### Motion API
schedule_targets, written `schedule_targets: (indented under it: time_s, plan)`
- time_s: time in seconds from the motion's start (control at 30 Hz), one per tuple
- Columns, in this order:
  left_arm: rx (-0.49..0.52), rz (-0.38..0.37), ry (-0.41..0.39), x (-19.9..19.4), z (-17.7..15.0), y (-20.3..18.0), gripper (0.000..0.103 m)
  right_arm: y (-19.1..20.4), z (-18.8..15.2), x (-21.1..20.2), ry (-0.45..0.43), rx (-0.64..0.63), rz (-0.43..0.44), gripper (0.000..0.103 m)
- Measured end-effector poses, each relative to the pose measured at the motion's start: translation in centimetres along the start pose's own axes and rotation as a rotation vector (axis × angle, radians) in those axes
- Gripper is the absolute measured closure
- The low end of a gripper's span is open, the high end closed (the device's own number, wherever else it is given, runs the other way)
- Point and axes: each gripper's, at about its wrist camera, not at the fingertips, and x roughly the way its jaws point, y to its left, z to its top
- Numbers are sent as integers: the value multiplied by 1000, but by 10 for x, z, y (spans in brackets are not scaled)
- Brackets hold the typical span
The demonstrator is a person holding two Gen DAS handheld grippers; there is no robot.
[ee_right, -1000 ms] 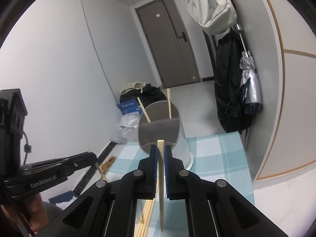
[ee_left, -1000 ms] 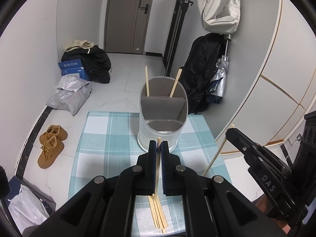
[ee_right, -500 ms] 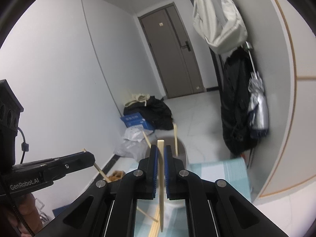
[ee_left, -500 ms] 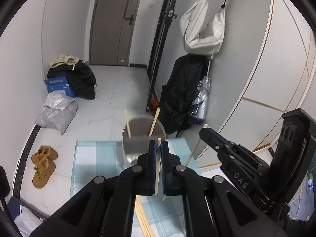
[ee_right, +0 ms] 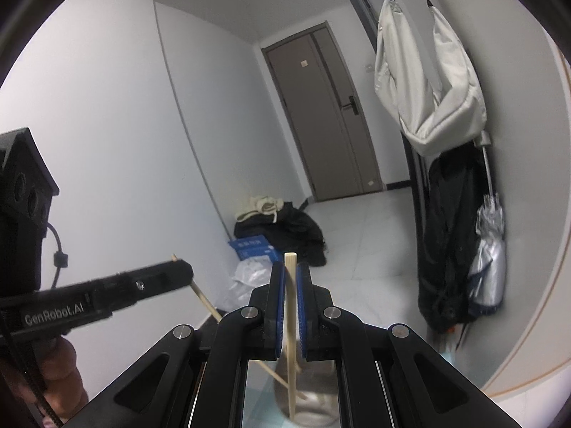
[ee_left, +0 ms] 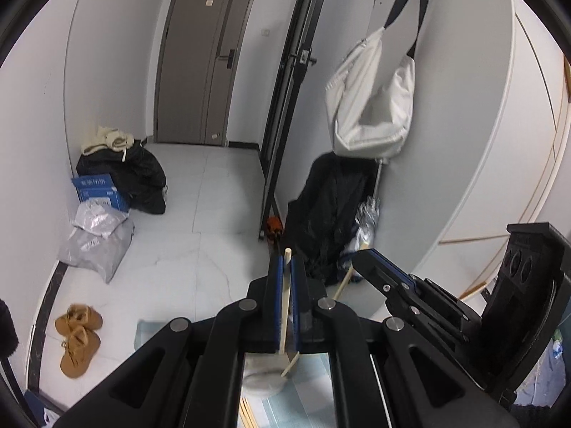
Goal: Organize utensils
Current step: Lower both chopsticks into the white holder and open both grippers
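One pale wooden chopstick (ee_left: 284, 303) is gripped by the left claw (ee_left: 284, 267), another (ee_right: 291, 306) by the right claw (ee_right: 291, 274). Misalignment above the grey oval holder (ee_right: 314, 403) risks missed insertion.

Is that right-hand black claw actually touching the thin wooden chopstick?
Touching: the right wrist view shows the right gripper with blue pads pressed against the wooden chopstick on both sides.

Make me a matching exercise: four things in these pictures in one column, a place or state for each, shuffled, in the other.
Things
1. left gripper
2. white fabric bag
3. tan suede boots
4. blue cardboard box

Places or states
A. hanging on the wall
B. on the floor beside black bags
C. shut on a wooden chopstick
D. on the floor by the dark skirting

Pairs: 1-C, 2-A, 3-D, 4-B
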Motion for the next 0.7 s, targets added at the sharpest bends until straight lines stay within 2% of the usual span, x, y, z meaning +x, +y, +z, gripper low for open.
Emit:
schedule_targets:
  time_s: [0.2,0.37,0.7]
  plan:
    - [3,26,14,25,9,13,103,-12,11,29,-5,-12,-21,97]
    - [-7,38,61,51,5,27,103,-25,11,47,-9,-30,-45,97]
    - [-50,18,132,84,-7,42,103,-35,-14,64,-1,-77,-66,97]
